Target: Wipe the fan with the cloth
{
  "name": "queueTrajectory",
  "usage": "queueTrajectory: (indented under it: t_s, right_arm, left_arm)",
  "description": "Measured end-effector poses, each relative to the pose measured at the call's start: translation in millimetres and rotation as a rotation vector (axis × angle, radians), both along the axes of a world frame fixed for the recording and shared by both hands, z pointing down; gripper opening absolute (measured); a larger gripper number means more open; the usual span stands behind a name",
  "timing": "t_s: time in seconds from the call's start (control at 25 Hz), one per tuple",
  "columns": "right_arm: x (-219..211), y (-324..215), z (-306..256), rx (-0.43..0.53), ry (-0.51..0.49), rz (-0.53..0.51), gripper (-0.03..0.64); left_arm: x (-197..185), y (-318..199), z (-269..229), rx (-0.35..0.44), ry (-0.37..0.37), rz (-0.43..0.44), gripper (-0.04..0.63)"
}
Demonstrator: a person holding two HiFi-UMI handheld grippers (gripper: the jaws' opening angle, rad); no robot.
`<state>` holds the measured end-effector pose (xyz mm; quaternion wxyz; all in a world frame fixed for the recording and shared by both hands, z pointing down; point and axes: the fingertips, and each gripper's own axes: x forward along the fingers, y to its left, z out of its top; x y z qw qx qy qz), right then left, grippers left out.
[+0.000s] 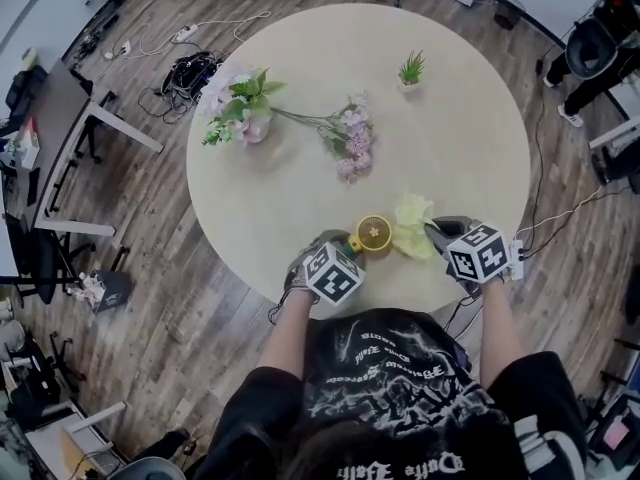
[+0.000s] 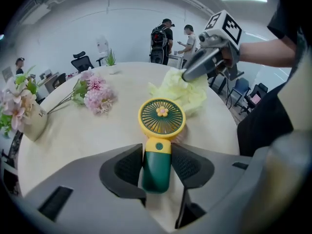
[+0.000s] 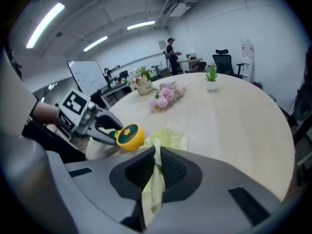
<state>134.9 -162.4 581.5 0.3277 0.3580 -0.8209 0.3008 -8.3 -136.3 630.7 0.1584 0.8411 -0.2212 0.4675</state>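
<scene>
Clamps the green handle of the small yellow-and-green plastic handheld fan [image 2: 162, 118] in the left claw [image 2: 157, 167], at the near edge of the round beige desk [image 1: 450, 118]. Pinches a fold of the thin pale-yellow cloth [image 3: 168, 140] in the closed right claw [image 3: 156, 172], with the rest bunched beside the fan head.

Likely risks: cloth sliding from so narrow a pinch while rubbing; fan twisting in its hold or going over the edge under pressure.

Head view alone: nearness to the desk rim. Left gripper view alone: pads on the handle.
</scene>
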Motion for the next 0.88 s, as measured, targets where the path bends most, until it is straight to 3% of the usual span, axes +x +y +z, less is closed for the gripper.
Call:
queueTrajectory:
  t_s: [0.08,0.16,0.2,0.28,0.44,0.56,0.68,0.76,0.88]
  right_arm:
    - [1.2,9.6,16.8,-0.009,0.093,-0.033,0.034]
    - [-3.0,17.0,26.9,-0.020,0.124,-0.058,0.048]
    - [-6.8,21.2,30.4,-0.029,0.130,-0.076,0.071]
    - [-13.3,29.7,37.7,-0.045,0.162,-0.122,0.245]
    - [-14.0,34.5,53.5,-0.019,0.310,-0.206,0.264]
    - [-12.2,32.9,58.8,-0.019,0.373,-0.237,0.227]
    - [-10.7,26.1,57.0,-0.022,0.384,-0.218,0.081]
    - [-10.7,24.6,56.5,-0.005,0.398,-0.213,0.052]
    - [-10.4,25.4,56.7,0.013,0.380,-0.174,0.051]
  left_arm:
    - [-1.5,-1.5,-0.4,-0.027,0.031,-0.042,0.195]
    - [-4.7,-4.5,-1.1,-0.071,0.086,-0.113,0.193]
    - [-7.2,-5.5,-1.5,-0.090,0.109,-0.148,0.193]
    - [-12.7,-6.0,-2.5,-0.115,0.134,-0.200,0.193]
    - [-17.5,-6.1,-9.9,-0.171,0.225,-0.294,0.192]
    - [-16.6,-12.2,-28.4,-0.221,0.387,-0.390,0.190]
    - [-15.2,-21.3,-45.1,-0.258,0.529,-0.468,0.187]
    - [-15.7,-22.0,-40.4,-0.275,0.520,-0.490,0.187]
    - [-14.4,-10.2,-25.7,-0.269,0.379,-0.423,0.187]
